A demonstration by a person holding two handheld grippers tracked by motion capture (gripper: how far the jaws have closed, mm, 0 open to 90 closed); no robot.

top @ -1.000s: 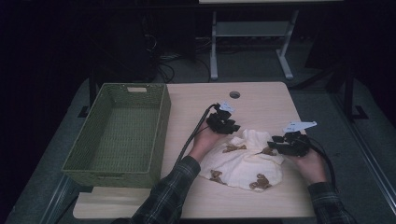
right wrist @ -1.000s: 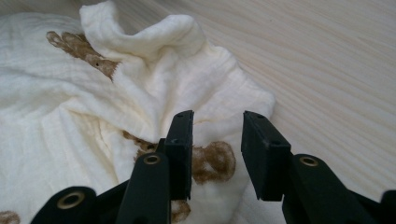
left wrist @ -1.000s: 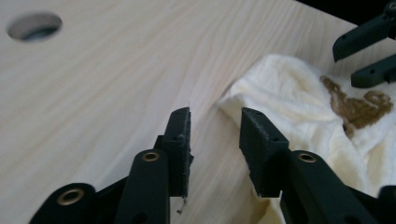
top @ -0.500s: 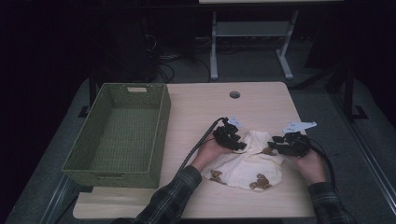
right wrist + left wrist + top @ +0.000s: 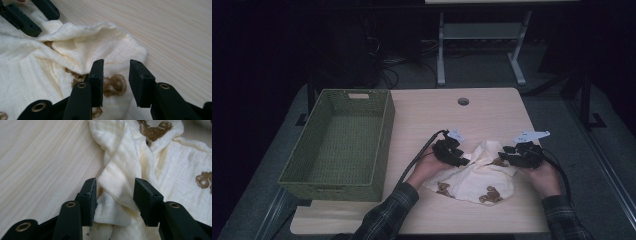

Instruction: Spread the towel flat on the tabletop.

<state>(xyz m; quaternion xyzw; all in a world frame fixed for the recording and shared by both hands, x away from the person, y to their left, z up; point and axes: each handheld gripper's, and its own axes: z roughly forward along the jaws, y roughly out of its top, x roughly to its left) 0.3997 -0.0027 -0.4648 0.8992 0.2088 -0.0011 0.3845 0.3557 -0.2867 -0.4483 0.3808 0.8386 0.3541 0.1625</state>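
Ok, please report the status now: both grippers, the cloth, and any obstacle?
Left gripper jaws just opened, cloth fold between them, unpinched. Right gripper open over cream bear-print cloth, crumpled on table. Green basket stands apart; nothing blocking.

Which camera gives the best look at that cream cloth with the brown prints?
The high view: it shows the whole cloth crumpled on the table, with both forearms reaching to it. The left gripper view shows a bunched fold up close; the right gripper view shows a raised edge and brown print.
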